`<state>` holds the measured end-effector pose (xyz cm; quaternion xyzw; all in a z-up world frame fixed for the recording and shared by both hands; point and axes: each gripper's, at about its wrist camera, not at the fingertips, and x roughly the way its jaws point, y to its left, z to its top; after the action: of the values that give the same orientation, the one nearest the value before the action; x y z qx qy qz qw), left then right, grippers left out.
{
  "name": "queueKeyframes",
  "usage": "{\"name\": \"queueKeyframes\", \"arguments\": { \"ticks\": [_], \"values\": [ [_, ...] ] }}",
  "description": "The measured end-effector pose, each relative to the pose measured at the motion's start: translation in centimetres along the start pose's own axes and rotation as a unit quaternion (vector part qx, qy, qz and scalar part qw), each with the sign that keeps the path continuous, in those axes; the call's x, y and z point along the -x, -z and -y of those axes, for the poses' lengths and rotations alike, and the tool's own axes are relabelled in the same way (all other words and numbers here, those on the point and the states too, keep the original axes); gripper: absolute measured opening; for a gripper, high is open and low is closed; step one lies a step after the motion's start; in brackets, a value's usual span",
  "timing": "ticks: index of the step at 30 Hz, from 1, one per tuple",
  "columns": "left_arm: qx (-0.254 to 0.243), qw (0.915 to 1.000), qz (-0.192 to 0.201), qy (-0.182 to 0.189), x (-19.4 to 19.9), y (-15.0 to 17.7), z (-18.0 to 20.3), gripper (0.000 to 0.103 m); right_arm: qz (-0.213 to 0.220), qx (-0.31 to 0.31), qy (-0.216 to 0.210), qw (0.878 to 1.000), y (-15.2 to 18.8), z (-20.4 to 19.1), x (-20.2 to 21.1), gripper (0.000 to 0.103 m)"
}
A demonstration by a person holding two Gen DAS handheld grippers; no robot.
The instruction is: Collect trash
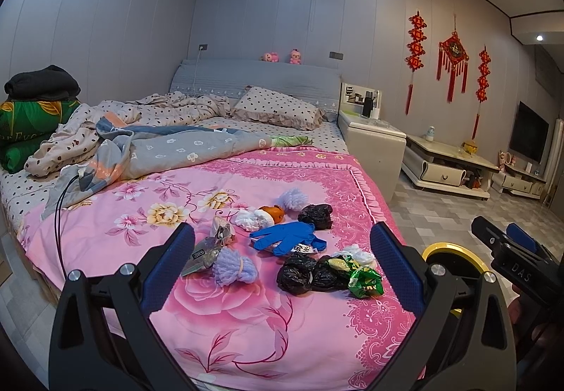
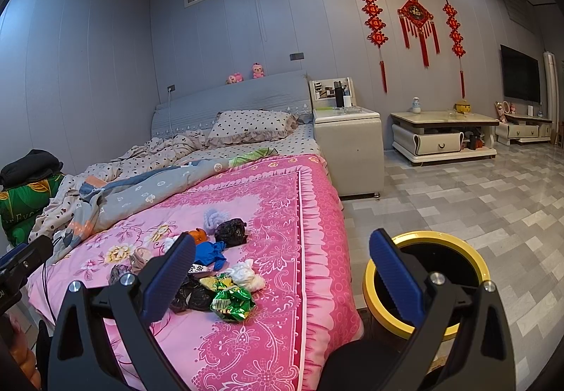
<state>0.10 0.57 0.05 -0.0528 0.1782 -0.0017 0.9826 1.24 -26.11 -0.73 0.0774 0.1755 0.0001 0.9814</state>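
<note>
Trash lies on the pink floral bedspread (image 1: 218,327): a blue glove (image 1: 287,237), black crumpled bags (image 1: 310,273), a green foil wrapper (image 1: 365,281), a purple yarn bundle (image 1: 234,269), white wads (image 1: 252,218) and an orange item (image 1: 273,213). My left gripper (image 1: 282,267) is open and empty above the bed's foot. My right gripper (image 2: 282,271) is open and empty over the bed's right edge. The green wrapper (image 2: 231,301) and black bags (image 2: 192,295) lie just left of it. A yellow-rimmed bin (image 2: 428,280) stands on the floor beside the bed.
A rumpled quilt (image 1: 165,147) and pillow (image 1: 278,107) cover the bed's far half. A white nightstand (image 2: 347,147) and a low table (image 2: 442,135) stand along the right wall. Tiled floor (image 2: 476,200) spreads to the right.
</note>
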Motion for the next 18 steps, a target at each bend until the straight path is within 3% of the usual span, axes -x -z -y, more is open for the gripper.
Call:
{"name": "queueKeyframes", "arguments": {
  "ticks": [18],
  "values": [
    [0.001,1.0,-0.001,0.001,0.0,0.07,-0.06,0.096,-0.005,0.0,-0.003,1.0,0.22,-0.1,-0.07,0.095]
  ]
}}
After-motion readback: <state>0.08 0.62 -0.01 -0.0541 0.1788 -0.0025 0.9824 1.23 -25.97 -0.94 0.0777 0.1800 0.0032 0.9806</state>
